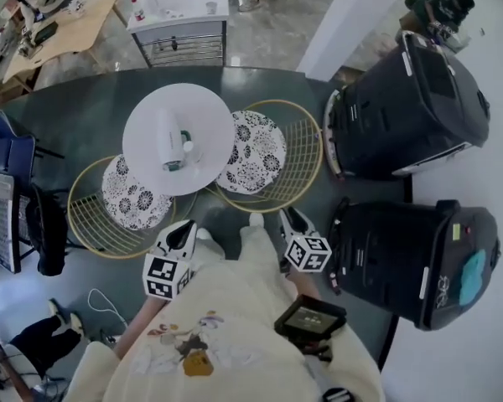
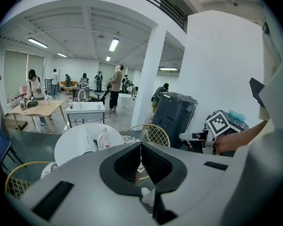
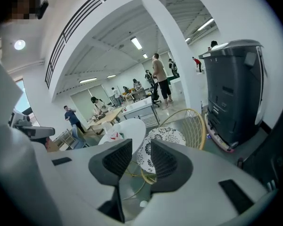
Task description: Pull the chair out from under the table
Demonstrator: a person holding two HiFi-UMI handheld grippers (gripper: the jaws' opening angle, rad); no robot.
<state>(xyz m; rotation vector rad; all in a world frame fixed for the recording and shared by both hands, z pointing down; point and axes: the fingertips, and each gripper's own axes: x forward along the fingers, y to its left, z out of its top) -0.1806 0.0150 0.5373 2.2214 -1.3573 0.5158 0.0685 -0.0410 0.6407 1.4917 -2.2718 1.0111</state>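
Table top [image 1: 151,132] is overlapping two patterned cushions [image 1: 256,153], so the right chair [image 1: 308,153] is sitting partly tucked, the right gripper [image 1: 292,219] is gaping empty near its rim, likely readying a grasp, the left gripper [image 1: 184,231] hanging closed, empty.

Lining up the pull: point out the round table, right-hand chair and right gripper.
Round table [image 1: 151,115], head view, bare tabletop.
Right-hand chair [image 1: 307,153], head view, wire backrest.
Right gripper [image 3: 140,146], right gripper view, between its open jaws.
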